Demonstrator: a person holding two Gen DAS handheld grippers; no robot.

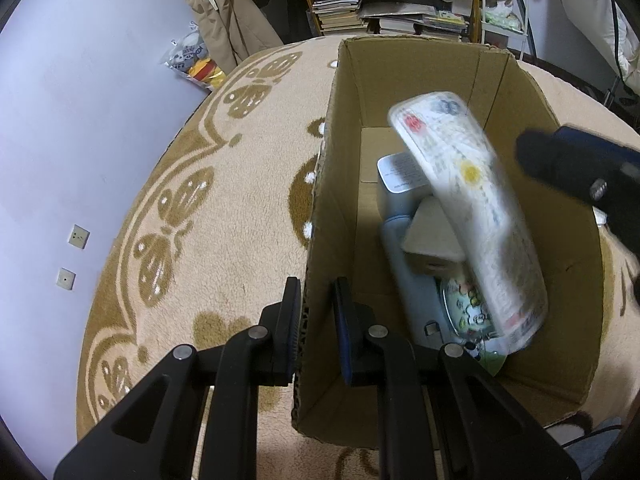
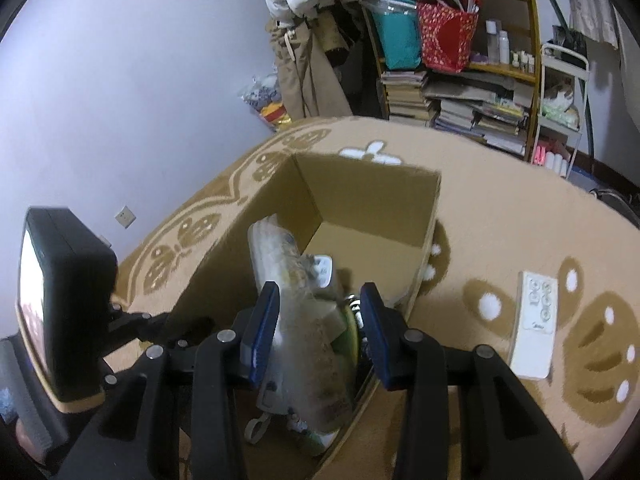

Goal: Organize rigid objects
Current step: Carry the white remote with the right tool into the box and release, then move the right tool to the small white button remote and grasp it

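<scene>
Over rug (image 1: 192, 240), worked at box (image 1: 420, 80), open-topped and part filled, set toward three o'clock in the left view. Pinched its nine o'clock wall with left gripper (image 1: 317, 292): jaws narrow, one pad outside the cardboard and one inside, pointed steeply down.

Reached in from three o'clock with right gripper (image 2: 320, 292), angled down over the near rim, jaws about half wide and gripping nothing. Caught wrapped remote (image 1: 468, 216) blurred and tilted above the contents, well clear of that gripper in the left view; judged it let go and dropping into the box. Made out below it a grey device (image 1: 400, 176) and a small block (image 1: 432, 240), both already on the floor of the box.

Judged the step as loading, near done for this item. Noted bare remote (image 2: 534, 324) flat on the rug at three o'clock of the box, outside it. Judged the next move to call for swinging the right gripper there, spreading wide across its narrow width, then lifting, with the box wall held firm on the left.
</scene>
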